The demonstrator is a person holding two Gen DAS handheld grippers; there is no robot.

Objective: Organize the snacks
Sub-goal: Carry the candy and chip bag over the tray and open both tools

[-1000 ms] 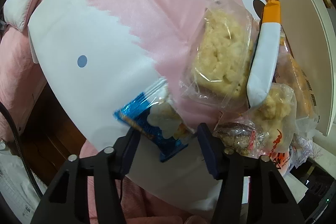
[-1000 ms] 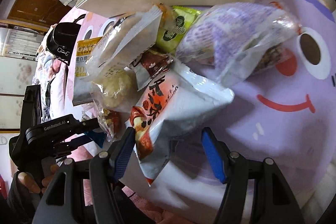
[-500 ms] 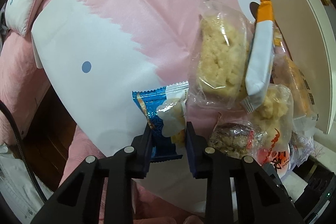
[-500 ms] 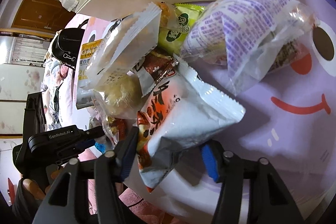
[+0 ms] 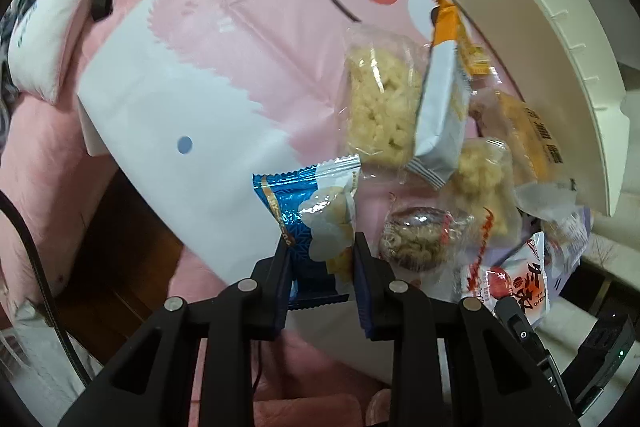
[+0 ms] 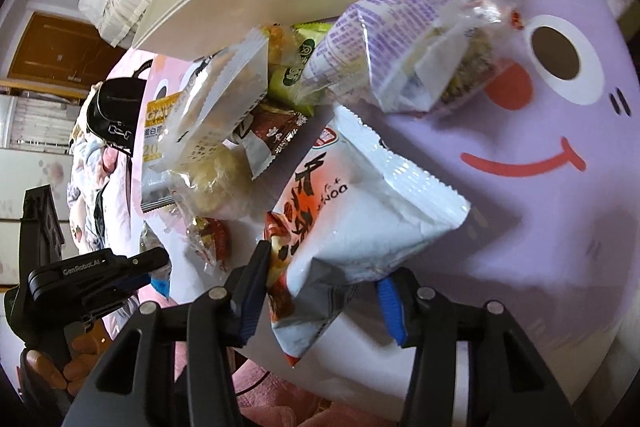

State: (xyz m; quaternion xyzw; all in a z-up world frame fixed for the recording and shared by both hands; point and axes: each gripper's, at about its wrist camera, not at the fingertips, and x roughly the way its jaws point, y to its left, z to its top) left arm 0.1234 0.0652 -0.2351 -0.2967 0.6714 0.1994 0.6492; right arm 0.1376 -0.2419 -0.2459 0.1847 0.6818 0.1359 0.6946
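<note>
The left gripper [image 5: 320, 259] is clamped on the blue snack packet [image 5: 310, 223]; the right gripper [image 6: 324, 283] grips the white snack bag [image 6: 360, 203].

My left gripper [image 5: 320, 259] and right gripper [image 6: 320, 291] are both matte black plastic with blue finger pads [image 6: 390, 311], silver screws, "GenRobot.AI" printed white on the handle, bare fingers showing.

Your white bin [image 5: 560, 39] cut off by frame edge; red-and-white bag [image 6: 360, 223] hides right finger pad [image 6: 390, 311] contact.
</note>
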